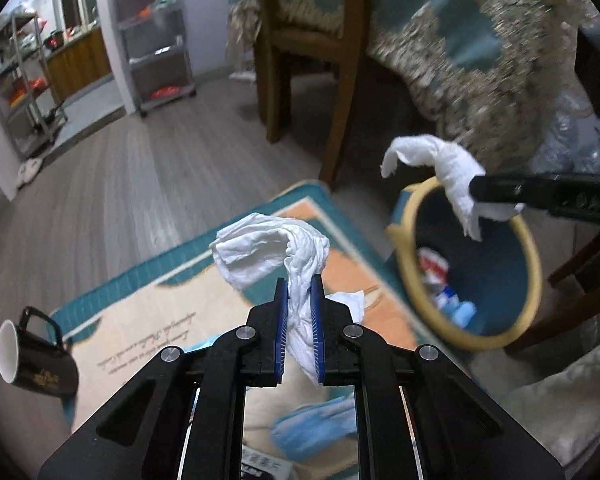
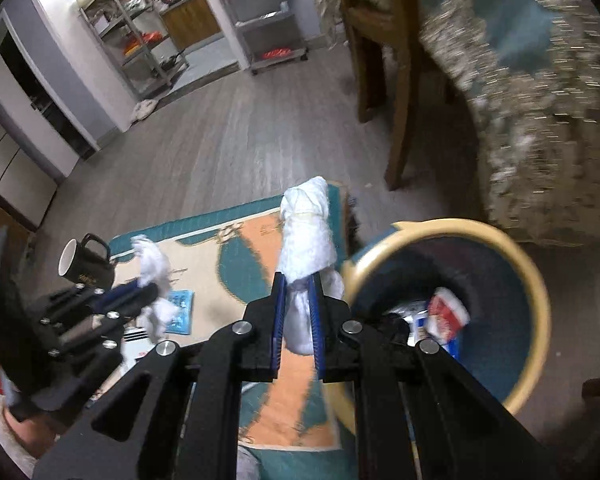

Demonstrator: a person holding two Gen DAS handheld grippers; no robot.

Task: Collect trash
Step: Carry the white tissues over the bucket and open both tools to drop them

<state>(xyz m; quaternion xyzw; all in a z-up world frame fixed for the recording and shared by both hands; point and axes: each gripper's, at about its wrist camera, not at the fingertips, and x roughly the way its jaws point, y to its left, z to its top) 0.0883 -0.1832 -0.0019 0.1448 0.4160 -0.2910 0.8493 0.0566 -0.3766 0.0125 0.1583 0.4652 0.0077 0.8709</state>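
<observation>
- L gripper clenched on a crumpled white tissue, held above the teal/orange floor mat.
- R gripper clenched on a second white tissue wad, right beside the rim of the waste bin.
- Bin: blue inside, yellow rim, on the floor by a wooden chair; wrappers already in it.
- Black mug lies tipped at the mat's edge.
- Blue face mask on the mat under the L gripper.

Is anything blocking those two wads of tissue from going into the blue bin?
Nothing visible does. The right gripper holds its tissue beside the bin rim, the left gripper holds another tissue over the rug. The bin's mouth is open.
</observation>
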